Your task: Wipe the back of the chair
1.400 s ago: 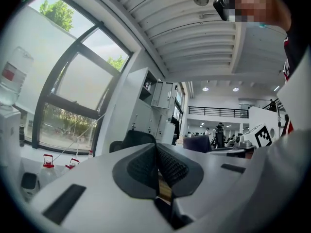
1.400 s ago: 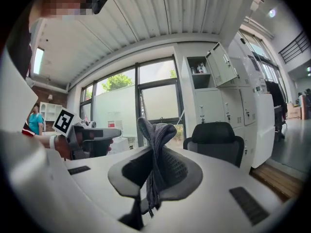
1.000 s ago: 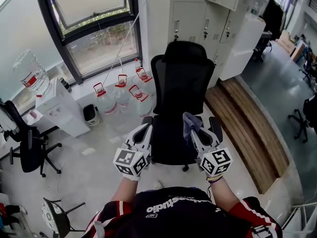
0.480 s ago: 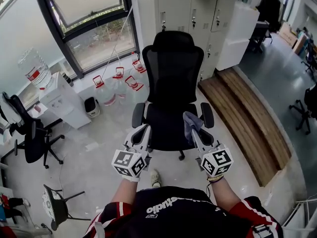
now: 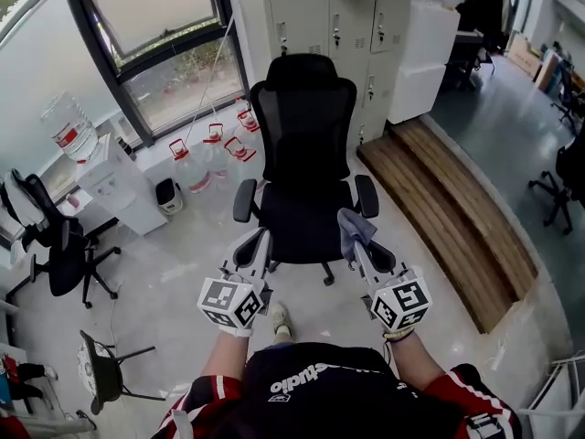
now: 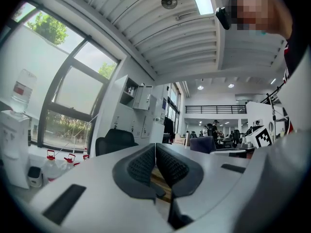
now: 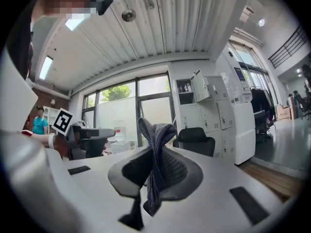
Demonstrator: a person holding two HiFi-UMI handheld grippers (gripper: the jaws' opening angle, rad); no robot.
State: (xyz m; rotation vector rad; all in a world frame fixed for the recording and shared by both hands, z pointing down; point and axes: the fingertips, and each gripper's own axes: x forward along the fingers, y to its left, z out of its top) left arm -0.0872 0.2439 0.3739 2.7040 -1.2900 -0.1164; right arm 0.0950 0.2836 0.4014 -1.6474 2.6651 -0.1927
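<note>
Straight ahead on the pale floor (image 5: 174, 277), a black office chair (image 5: 303, 154) faces the person, its backrest well beyond both grippers' fingertips and untouched. The right gripper (image 5: 366, 248) clamps a grey cloth (image 5: 353, 229) that sticks up between its jaws. The left gripper (image 5: 252, 248) has its jaws pressed together on nothing.

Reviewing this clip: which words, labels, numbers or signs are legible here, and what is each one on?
"...studio": white print on the person's dark shirt; the first letters are unclear.
Red label on the water bottle on the dispenser: too small to read.
Marker cubes: black square patterns only, no words or numbers.
Nothing else is readable.
</note>
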